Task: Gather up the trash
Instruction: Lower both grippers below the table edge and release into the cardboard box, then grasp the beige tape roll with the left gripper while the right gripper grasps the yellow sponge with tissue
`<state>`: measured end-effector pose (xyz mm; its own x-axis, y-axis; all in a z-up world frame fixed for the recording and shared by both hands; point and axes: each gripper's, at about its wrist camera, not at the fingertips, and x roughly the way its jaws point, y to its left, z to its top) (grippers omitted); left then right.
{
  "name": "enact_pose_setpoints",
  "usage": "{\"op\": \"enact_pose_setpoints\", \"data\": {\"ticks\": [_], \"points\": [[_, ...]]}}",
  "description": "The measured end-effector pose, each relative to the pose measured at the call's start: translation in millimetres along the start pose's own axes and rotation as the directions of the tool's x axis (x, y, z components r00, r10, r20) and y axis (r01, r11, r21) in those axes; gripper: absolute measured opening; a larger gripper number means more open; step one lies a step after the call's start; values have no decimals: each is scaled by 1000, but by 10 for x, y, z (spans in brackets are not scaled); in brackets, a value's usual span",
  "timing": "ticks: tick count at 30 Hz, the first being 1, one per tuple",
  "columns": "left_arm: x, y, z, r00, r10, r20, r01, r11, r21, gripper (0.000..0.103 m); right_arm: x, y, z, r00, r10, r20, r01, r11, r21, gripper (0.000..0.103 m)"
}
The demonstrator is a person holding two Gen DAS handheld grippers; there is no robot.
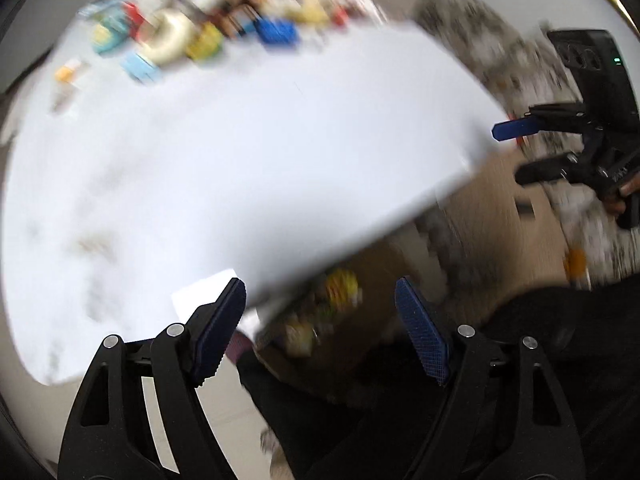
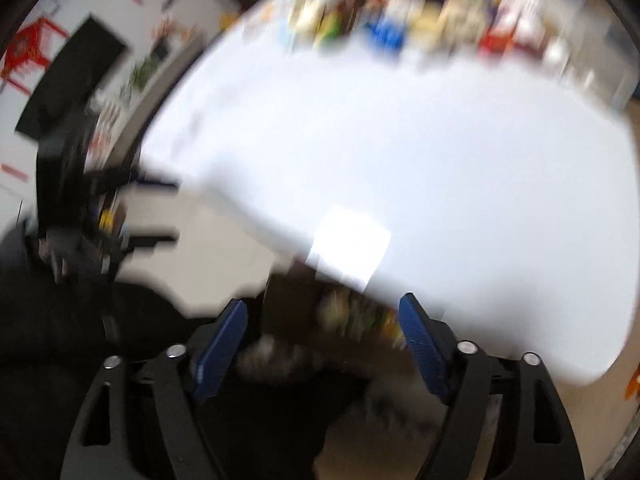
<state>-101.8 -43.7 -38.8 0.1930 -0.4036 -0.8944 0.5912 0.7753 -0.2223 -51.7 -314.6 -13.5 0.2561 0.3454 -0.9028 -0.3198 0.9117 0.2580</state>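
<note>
Both tongs gape wide and hold nothing: left gripper, right gripper. A white paper scrap, likely the trash, lies at the table's near edge. A box sits below that edge, probably to catch it.

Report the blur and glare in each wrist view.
Left wrist view: heavy motion blur smears the white table and the colourful clutter at its far end; the left gripper stays sharp. Right wrist view: equally smeared, a white paper sheet is glared out; the right gripper stays crisp.
</note>
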Motion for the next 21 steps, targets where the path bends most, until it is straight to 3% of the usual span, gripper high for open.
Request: {"op": "enact_pose_setpoints", "data": {"ticks": [3, 5, 8, 12, 14, 15, 18, 21], "points": [[-92, 195, 277, 993, 87, 83, -77, 990, -117, 83, 108, -281, 595, 985, -108, 134, 96, 991, 94, 82], [-59, 352, 428, 989, 124, 84, -104, 972, -210, 83, 241, -432, 937, 974, -128, 185, 99, 982, 160, 82], [-33, 564, 509, 989, 124, 84, -89, 937, -339, 83, 542, -560, 1407, 971, -147, 187, 107, 973, 207, 76], [-92, 625, 497, 982, 158, 107, -106, 917, -385, 83, 803, -718, 1777, 980, -120, 160, 76, 964, 253, 77], [-94, 627, 502, 980, 171, 103, -119, 915, -387, 83, 981, -756, 1910, 987, -102, 123, 66, 962, 267, 75], [-102, 627, 511, 980, 171, 100, -120, 914, -387, 83, 1057, -774, 1951, 990, -78, 117, 43, 959, 279, 56], [-72, 650, 523, 981, 168, 97, -119, 914, -388, 83, 1045, -770, 1951, 989, -93, 119, 57, 958, 281, 41], [-20, 685, 564, 976, 186, 109, -130, 912, -390, 83, 724, -650, 1704, 983, -98, 153, 61, 972, 229, 38]]}}
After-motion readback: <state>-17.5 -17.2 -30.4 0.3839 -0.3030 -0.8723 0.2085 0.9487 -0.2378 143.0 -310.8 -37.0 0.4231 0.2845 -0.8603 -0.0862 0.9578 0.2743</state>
